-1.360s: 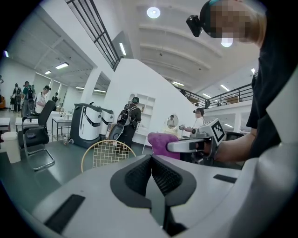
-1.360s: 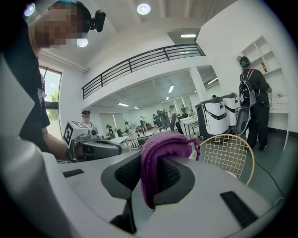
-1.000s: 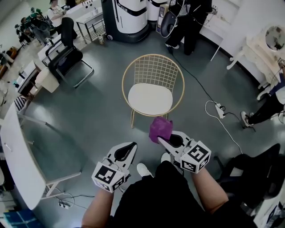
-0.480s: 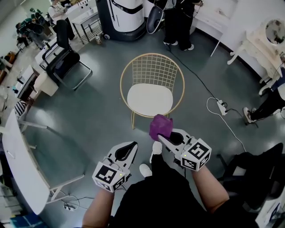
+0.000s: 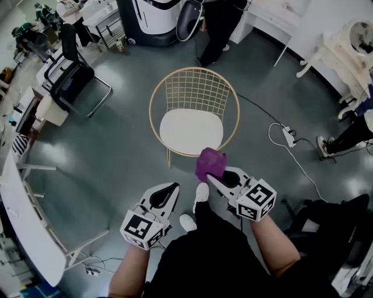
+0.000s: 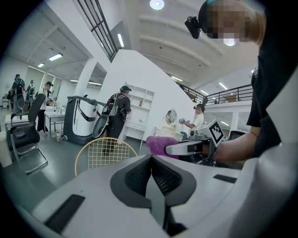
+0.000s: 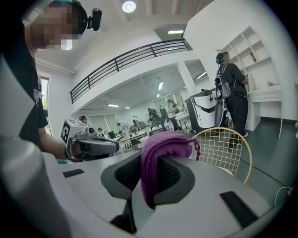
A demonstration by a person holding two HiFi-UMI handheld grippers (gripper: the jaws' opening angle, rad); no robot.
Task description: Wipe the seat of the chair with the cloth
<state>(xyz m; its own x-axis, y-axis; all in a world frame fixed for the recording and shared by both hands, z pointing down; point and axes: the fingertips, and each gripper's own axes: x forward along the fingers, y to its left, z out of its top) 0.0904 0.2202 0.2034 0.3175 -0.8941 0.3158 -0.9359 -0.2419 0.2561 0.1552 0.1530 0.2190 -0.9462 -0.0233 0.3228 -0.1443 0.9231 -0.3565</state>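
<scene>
A gold wire chair (image 5: pixel 194 93) with a white round seat (image 5: pixel 191 131) stands on the grey floor ahead of me. My right gripper (image 5: pixel 213 179) is shut on a folded purple cloth (image 5: pixel 210 163), held in the air just short of the seat's near right rim. In the right gripper view the cloth (image 7: pixel 160 158) bulges up between the jaws, the chair (image 7: pixel 226 148) behind it. My left gripper (image 5: pixel 172 190) hangs lower left of the chair, shut and holding nothing. In the left gripper view the chair back (image 6: pixel 103 153) and the cloth (image 6: pixel 160 145) show beyond the jaws.
A black office chair (image 5: pixel 73 73) stands at far left beside desks. A white table (image 5: pixel 23 215) runs along the left edge. A power strip with cable (image 5: pixel 288 137) lies on the floor to the right. People stand behind the chair (image 5: pixel 218 23). A large white-black machine (image 5: pixel 148 17) sits at the back.
The person has stepped closer to the chair; both grippers keep their pose, the cloth still clamped, now nearer the seat's front rim.
</scene>
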